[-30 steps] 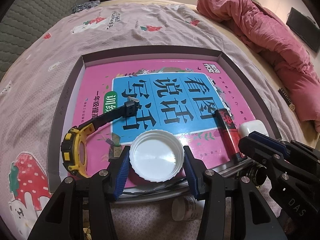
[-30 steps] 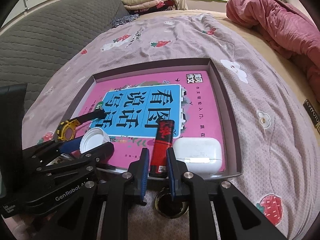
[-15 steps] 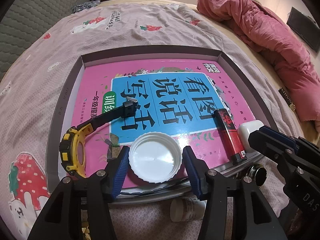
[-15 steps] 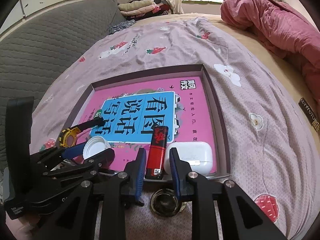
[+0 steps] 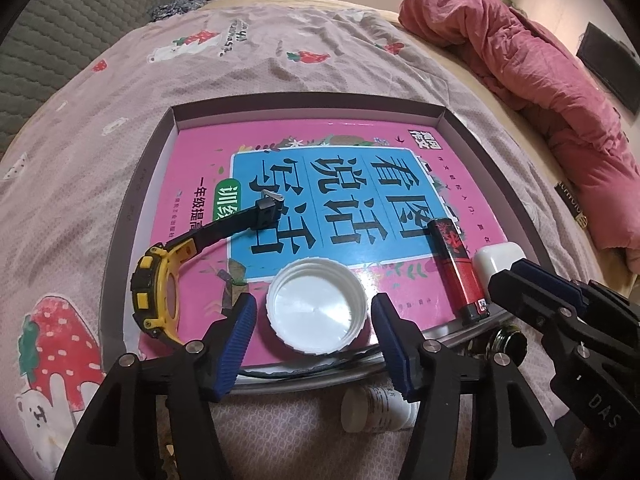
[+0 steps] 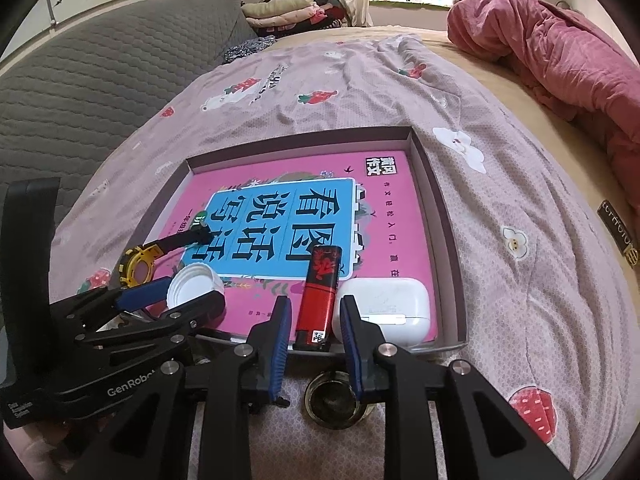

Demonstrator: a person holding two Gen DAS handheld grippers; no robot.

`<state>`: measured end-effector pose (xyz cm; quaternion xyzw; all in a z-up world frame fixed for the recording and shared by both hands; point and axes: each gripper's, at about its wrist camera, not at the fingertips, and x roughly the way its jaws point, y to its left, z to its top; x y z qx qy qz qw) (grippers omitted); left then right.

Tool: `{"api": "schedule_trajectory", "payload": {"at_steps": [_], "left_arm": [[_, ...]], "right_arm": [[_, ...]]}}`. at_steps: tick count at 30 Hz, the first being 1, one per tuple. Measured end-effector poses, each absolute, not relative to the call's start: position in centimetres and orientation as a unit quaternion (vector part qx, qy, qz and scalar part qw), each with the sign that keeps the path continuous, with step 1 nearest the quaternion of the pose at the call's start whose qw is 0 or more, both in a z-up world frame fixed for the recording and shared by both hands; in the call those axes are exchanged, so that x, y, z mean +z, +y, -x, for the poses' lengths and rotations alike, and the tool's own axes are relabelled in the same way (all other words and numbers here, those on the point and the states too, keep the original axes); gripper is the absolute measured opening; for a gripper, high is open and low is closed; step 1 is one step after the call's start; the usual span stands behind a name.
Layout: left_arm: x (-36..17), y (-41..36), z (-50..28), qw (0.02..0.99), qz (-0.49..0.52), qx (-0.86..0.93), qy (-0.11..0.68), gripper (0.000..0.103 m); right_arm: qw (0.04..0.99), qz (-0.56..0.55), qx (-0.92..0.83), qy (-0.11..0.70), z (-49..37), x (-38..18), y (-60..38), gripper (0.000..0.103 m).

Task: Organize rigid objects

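A shallow box (image 5: 144, 184) on the bed holds a pink book (image 5: 360, 152). On the book lie a white jar lid (image 5: 316, 312), a yellow and black watch (image 5: 156, 284), a red lighter (image 5: 456, 268) and a white earbud case (image 5: 496, 260). My left gripper (image 5: 314, 332) is open, its fingers apart on either side of the lid. My right gripper (image 6: 314, 324) is open around the near end of the lighter (image 6: 320, 296), beside the case (image 6: 388, 308). The lid (image 6: 192, 284) and watch (image 6: 140, 264) lie to its left.
A small white bottle (image 5: 376, 408) and a dark round jar (image 6: 332, 400) lie on the strawberry bedsheet just before the box's near edge. A pink quilt (image 5: 540, 92) is heaped at the right. A grey headboard (image 6: 80, 92) is at the left.
Both grippers have opened and drawn back a little, letting go of the lid and the lighter, which stay on the book.
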<state>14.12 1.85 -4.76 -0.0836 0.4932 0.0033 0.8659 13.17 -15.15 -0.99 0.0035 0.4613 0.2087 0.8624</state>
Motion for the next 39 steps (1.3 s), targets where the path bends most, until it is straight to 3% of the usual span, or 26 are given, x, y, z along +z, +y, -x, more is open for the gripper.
{"api": "schedule_trajectory", "payload": {"at_steps": [3, 29, 39], "left_arm": [[-4.4, 1.9, -13.9, 0.867, 0.084, 0.001, 0.490, 0.064], [0.2, 2.8, -11.0, 0.889, 0.100, 0.005, 0.448, 0.075], [1.5, 3.0, -9.8, 0.893, 0.099, 0.010, 0.439, 0.075]], "right_arm": [[0.863, -0.005, 0.207, 0.460, -13.1, -0.9, -15.3, 0.037], [0.875, 0.000, 0.209, 0.437, -11.8, 1.0, -15.9, 0.038], [0.882, -0.001, 0.216, 0.420, -11.1, 2.1, -16.2, 0.044]]}}
